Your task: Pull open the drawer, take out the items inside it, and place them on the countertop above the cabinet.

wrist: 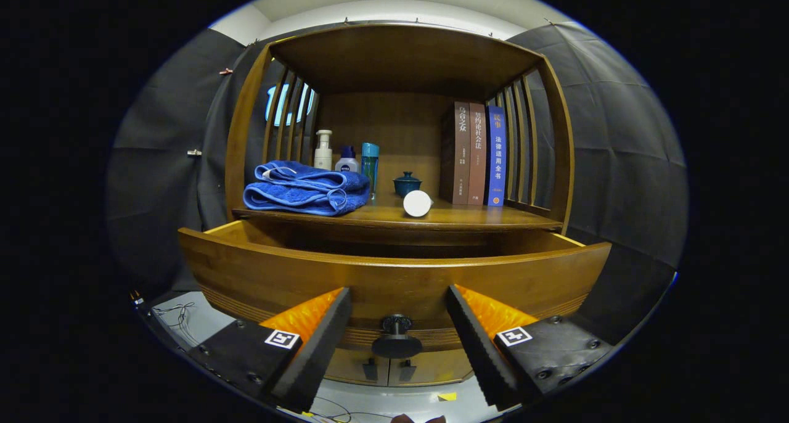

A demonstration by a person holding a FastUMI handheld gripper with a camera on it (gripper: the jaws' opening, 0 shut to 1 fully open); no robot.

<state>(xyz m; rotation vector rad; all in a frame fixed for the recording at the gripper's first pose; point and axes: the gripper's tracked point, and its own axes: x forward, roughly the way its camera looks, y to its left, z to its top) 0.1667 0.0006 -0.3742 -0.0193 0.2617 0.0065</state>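
Our tool (397, 343) gapes wide with the drawer (394, 281) knob (396, 324) between its fingers, untouched, and since the drawer stands pulled out below the surface (468, 218), we judge it free to reach inside, contents hidden from us.

- The wooden countertop (468, 216) above the pulled-out drawer (394, 275) carried everything.
- A folded blue towel (306, 188) lay at its left end.
- Behind the towel stood a pump bottle (323, 151), a small blue-capped bottle (347, 160) and a teal tumbler (370, 161).
- A lidded teal cup (407, 183) sat mid-shelf, a white cylinder (417, 203) lying in front of it.
- Three books (476, 154) stood upright at the right.
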